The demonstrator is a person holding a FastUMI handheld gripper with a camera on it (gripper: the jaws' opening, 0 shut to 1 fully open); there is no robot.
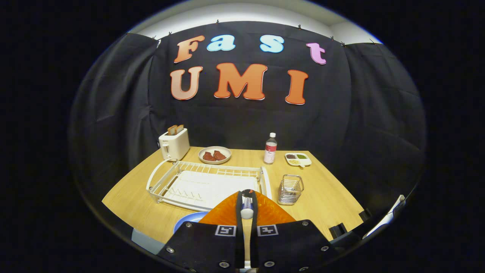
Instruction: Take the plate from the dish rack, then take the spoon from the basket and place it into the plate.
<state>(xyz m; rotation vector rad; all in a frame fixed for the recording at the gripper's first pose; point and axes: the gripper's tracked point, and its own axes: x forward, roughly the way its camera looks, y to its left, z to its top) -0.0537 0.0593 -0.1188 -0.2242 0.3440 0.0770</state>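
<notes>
Here the wooden table (333, 197) fills the lower middle of the frame, running back to the dark cloth wall. On it, left of center, sits the white dish rack (204, 185), its tray bare and no plate standing in it. At the bottom center the gripper (247, 212) has its fingers drawn close together, clamped on the spoon (247, 206), whose pale handle stands upright in the narrow gap between them, the rest hidden. Just under the fingers, low and left of center, a curved blue edge of the plate (189, 220) shows, lying on the table in front of the rack. A toaster (174, 144) with two slices of bread sticking up stands at the table's far left corner. Right of it, behind the rack, is a round dish (214, 155) holding reddish pieces. Right of the rack and just ahead of the fingers stands the wire basket (290, 189). Beyond it, near the wall, are a small bottle (270, 148) with a white cap and a little divided tray (298, 159).
</notes>
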